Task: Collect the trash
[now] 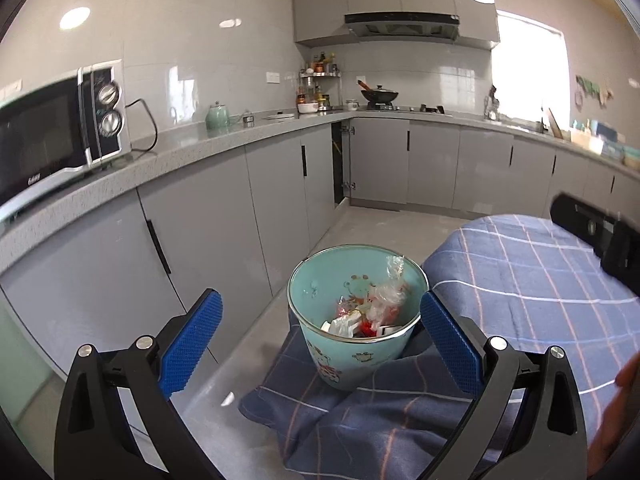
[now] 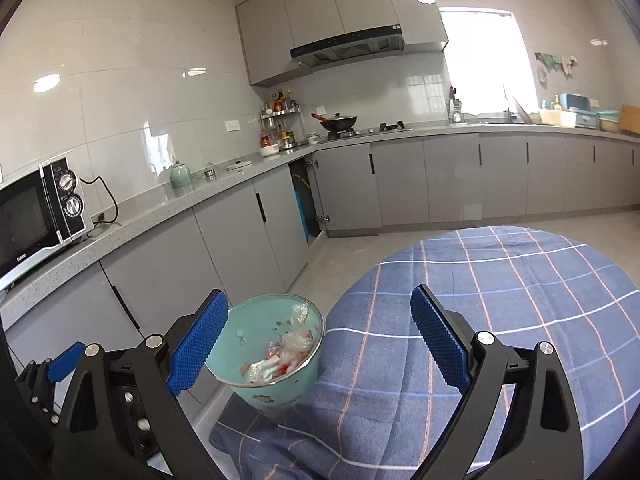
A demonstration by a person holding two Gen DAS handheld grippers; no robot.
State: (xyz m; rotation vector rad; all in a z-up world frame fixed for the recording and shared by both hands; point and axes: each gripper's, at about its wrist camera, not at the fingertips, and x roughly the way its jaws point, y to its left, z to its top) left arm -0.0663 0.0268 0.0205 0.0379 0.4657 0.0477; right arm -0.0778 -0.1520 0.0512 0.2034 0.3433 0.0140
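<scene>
A teal cartoon-print bin [image 1: 344, 364] [image 2: 256, 332] stands at the left edge of a round table under a blue checked cloth [image 1: 540, 280] [image 2: 500, 280]. Crumpled clear plastic and red-and-white wrappers [image 1: 376, 308] [image 2: 288, 352] lie inside it. My left gripper [image 1: 320, 298] is open above and just short of the bin, and nothing sits between its blue pads. My right gripper [image 2: 319, 297] is wide open and empty, over the table edge to the right of the bin. Each wrist view catches part of the other gripper: the right one's black body [image 1: 592, 228] and the left one's blue pad [image 2: 64, 360].
A grey counter [image 1: 180, 156] with a microwave [image 1: 52, 140] [image 2: 36, 216] runs along the left wall above grey cabinets. One corner cabinet door [image 1: 340, 160] stands ajar. A wok [image 2: 338, 122] sits on the far stove. Bare floor [image 1: 380, 228] lies between the table and the cabinets.
</scene>
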